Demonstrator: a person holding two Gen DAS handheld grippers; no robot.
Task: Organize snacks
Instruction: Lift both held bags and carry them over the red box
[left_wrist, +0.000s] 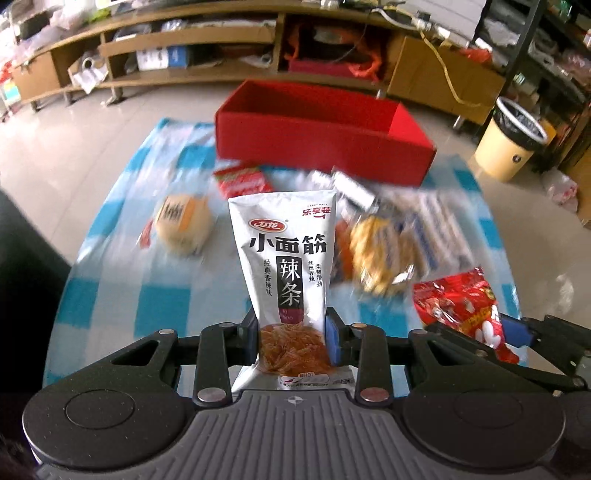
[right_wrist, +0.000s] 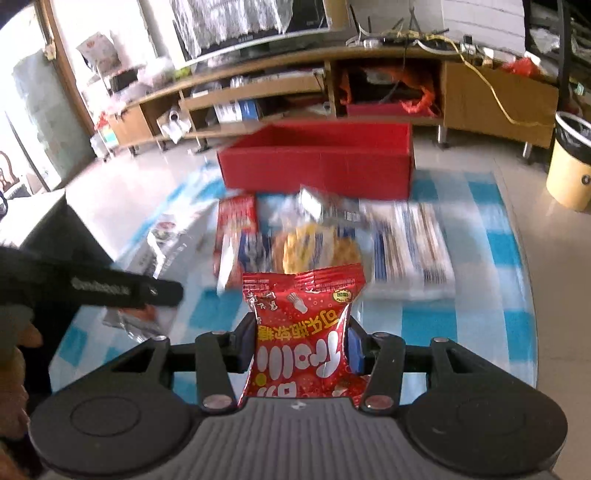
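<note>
a round table covered by a blue and white checked cloth (left_wrist: 110, 291) fills both views. at its far edge sits one open red box (left_wrist: 321, 147); the part of its inside that shows is bare red, and no snack is seen in it. between the box and the grippers lie loose snacks, blurred: a blue and white striped packet (right_wrist: 410, 254), a red packet (left_wrist: 242, 181), a yellow crisp-like pack (left_wrist: 376, 247) and a pale round bun pack (left_wrist: 183, 229); their labels cannot be read.

the left gripper (left_wrist: 291, 338) pinches one upright white pouch (left_wrist: 284, 258) at its lower end, jaws pressed against both sides. the pouch reads "卫龙", "乐享装", "小面筋", "辣条" and "hot", above a picture of orange strips. the right gripper (right_wrist: 301, 349) pinches one red candy bag (right_wrist: 303, 332), held upside down so its white and yellow lettering is inverted; "可乐" can be made out. both held packs hang above the near side of the table, short of the box. a yellow bin (left_wrist: 511, 140) stands on the floor to the right.
</note>
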